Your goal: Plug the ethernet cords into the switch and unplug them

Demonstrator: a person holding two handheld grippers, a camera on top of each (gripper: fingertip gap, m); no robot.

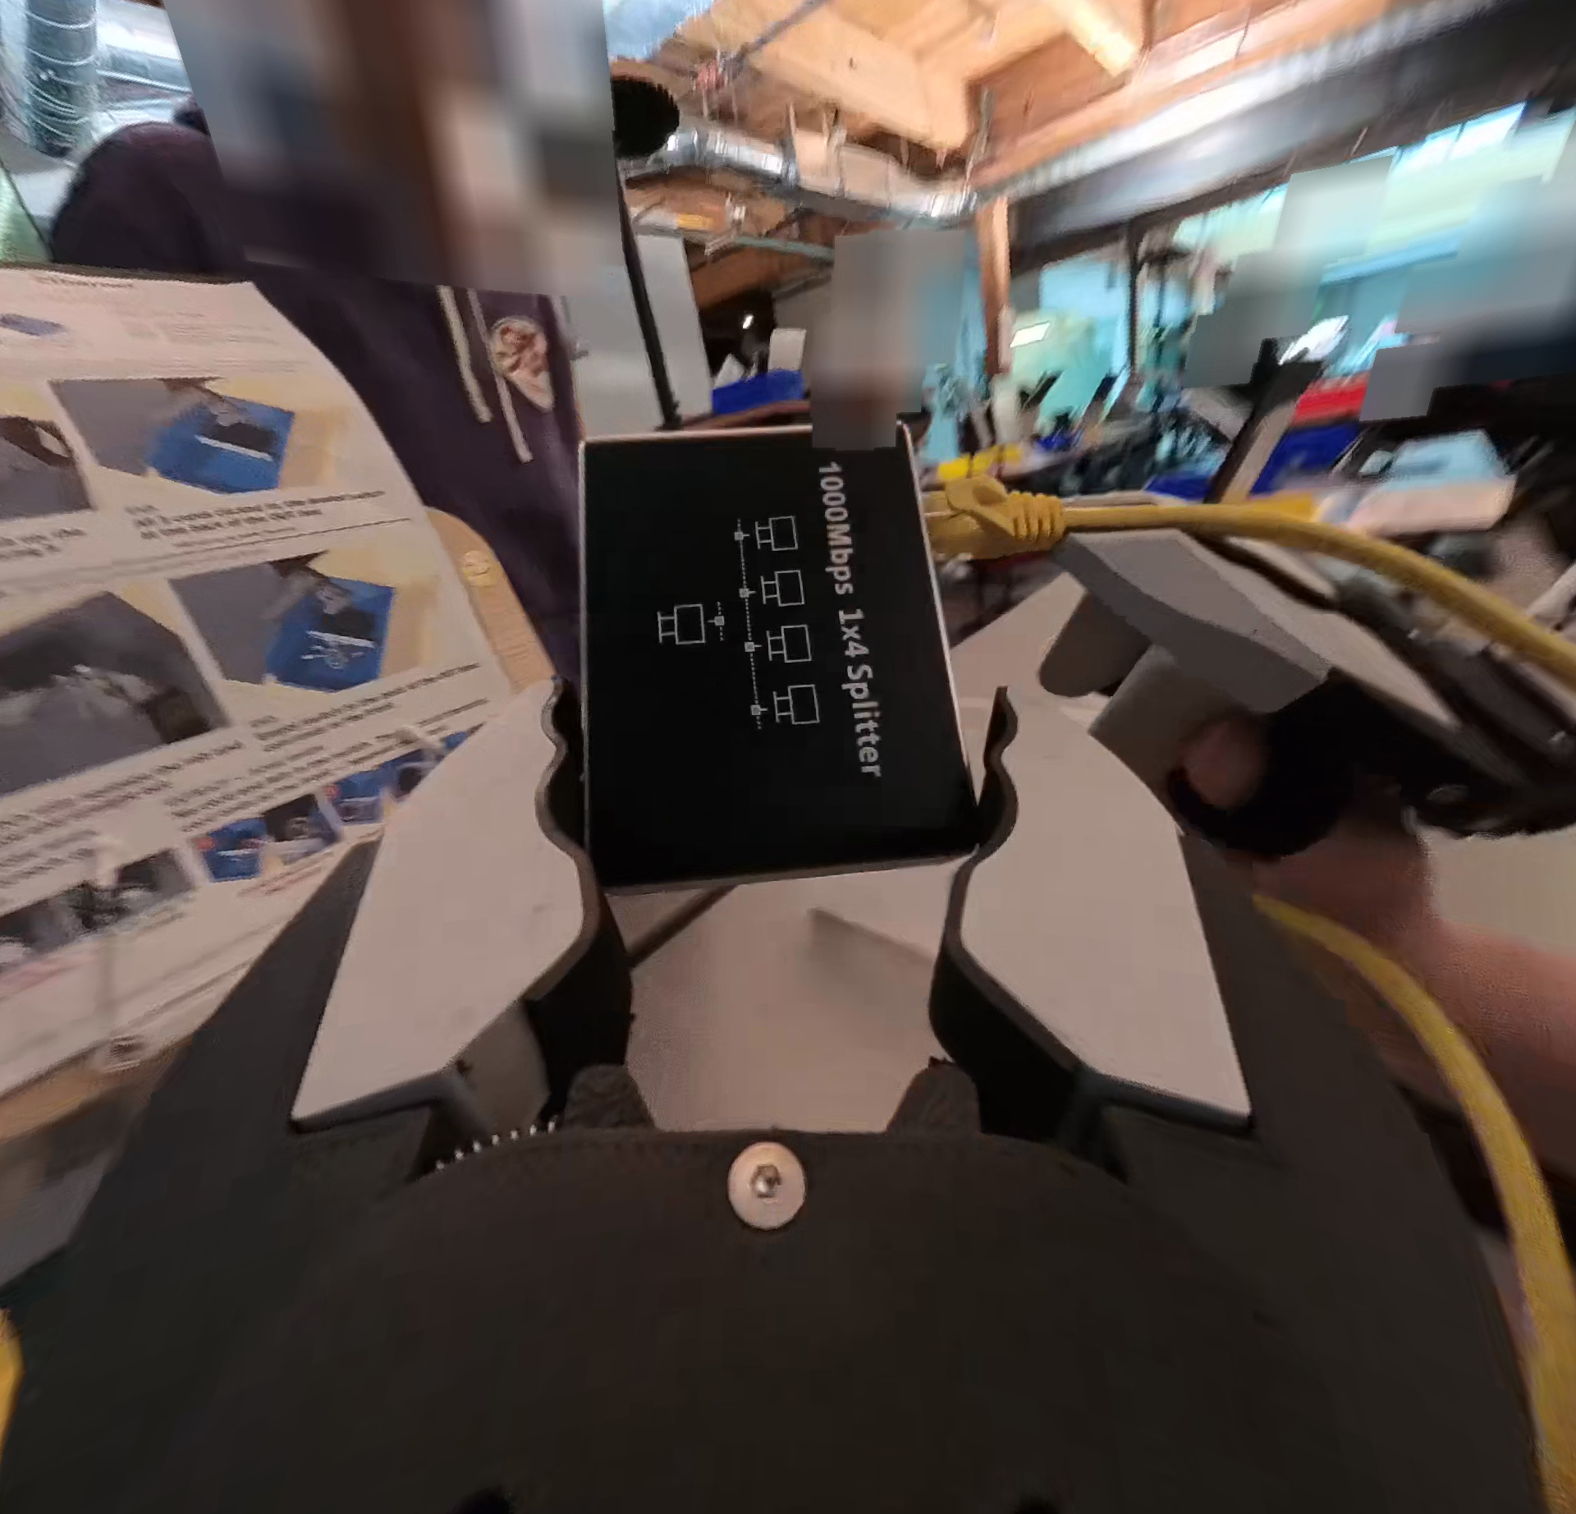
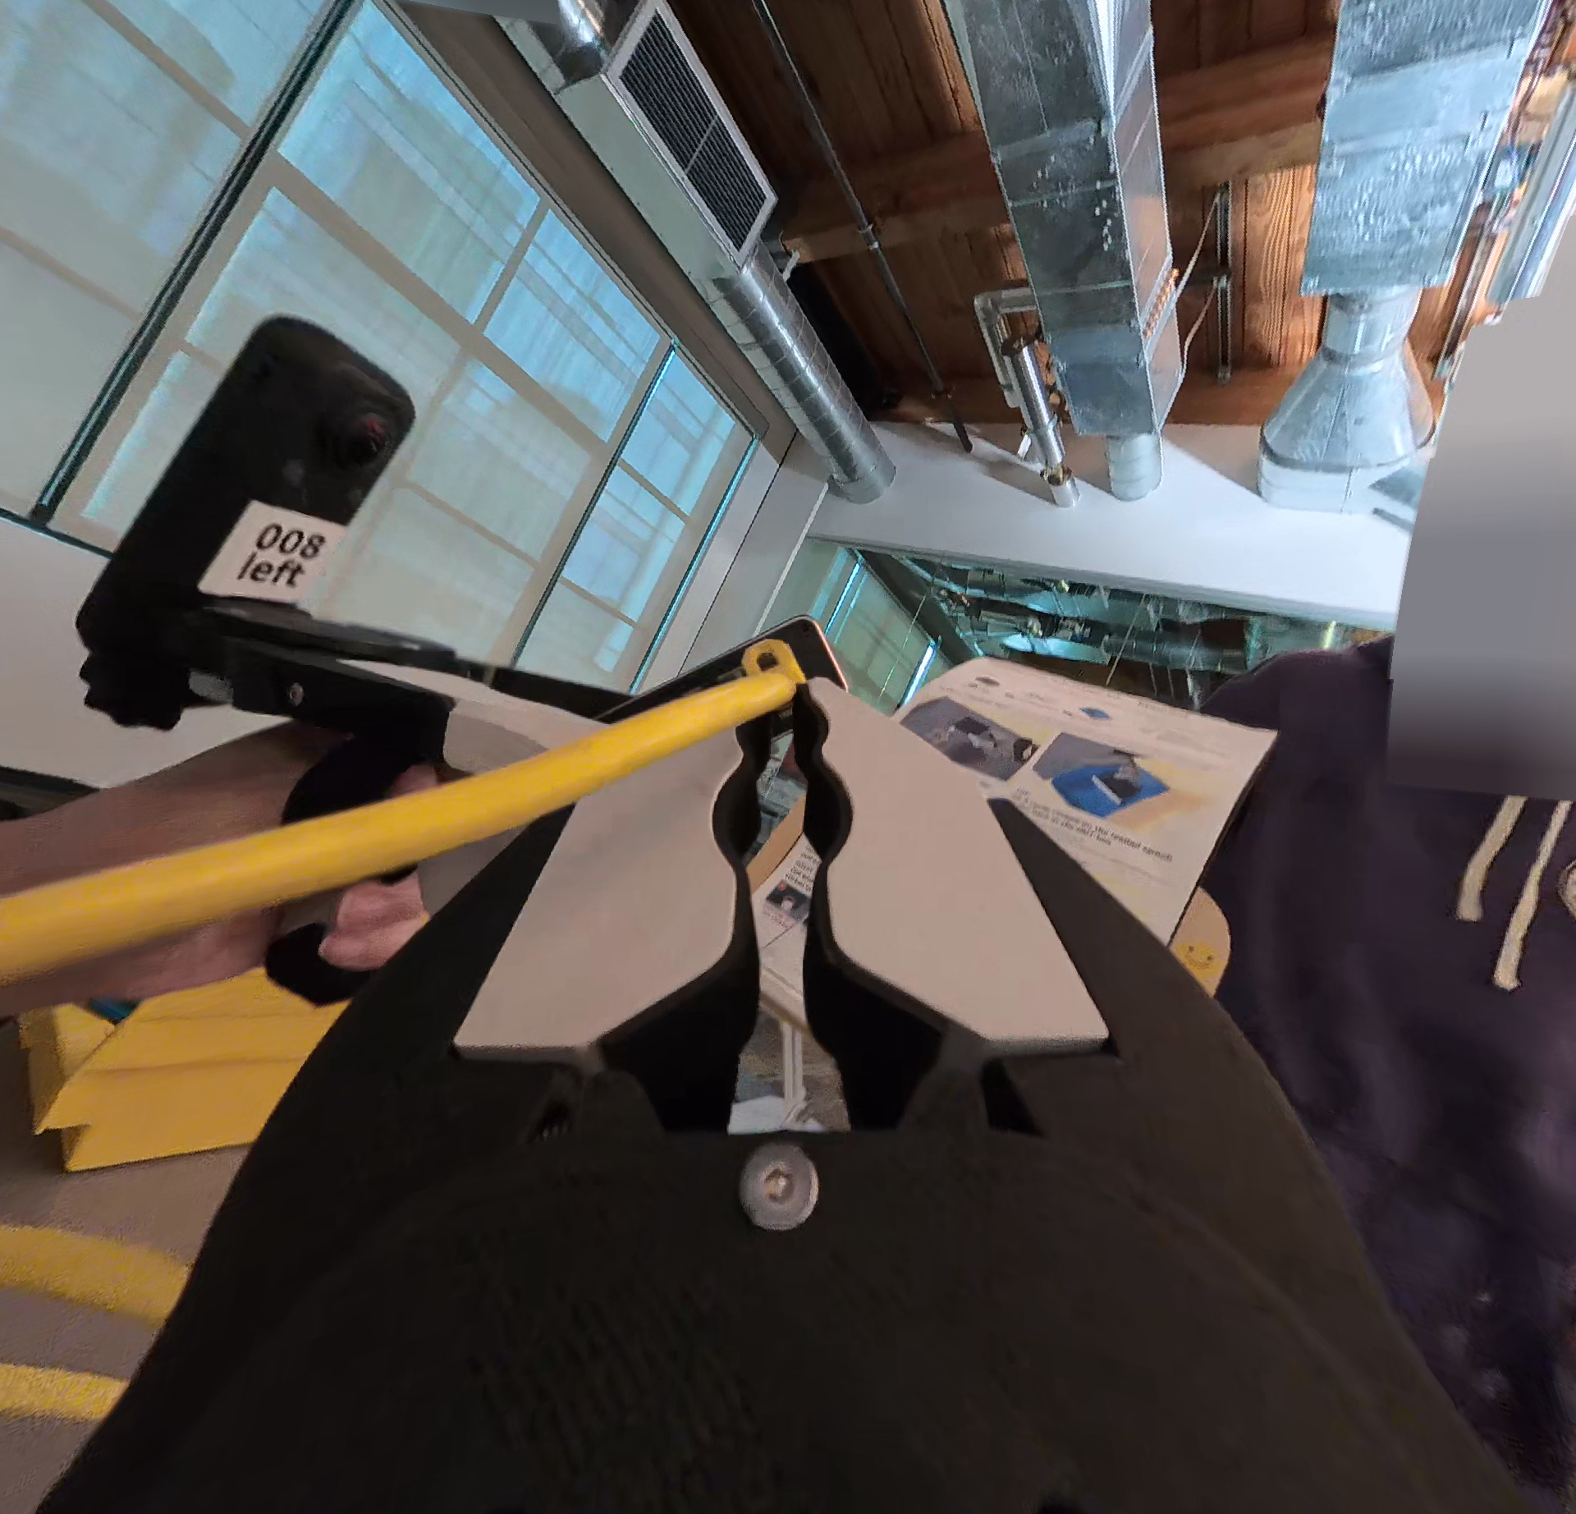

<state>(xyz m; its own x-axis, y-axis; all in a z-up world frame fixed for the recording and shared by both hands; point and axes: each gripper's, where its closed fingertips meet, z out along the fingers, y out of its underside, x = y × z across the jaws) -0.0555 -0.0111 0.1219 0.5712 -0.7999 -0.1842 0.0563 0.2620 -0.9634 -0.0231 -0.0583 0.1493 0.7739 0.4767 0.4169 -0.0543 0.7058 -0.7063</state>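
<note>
My left gripper is shut on the black switch, a flat box with white print held up off the table. A yellow ethernet cord ends in a plug that sits against the switch's right side. I cannot tell how deep it sits. My right gripper is shut on the cord just behind the plug; it also shows in the left wrist view. The switch shows edge-on in the right wrist view, and the left gripper's body with its camera at the left.
A printed sheet with photos stands at the left, also visible in the right wrist view. A person in a dark hooded top is close behind it. Yellow folded material lies on the white table.
</note>
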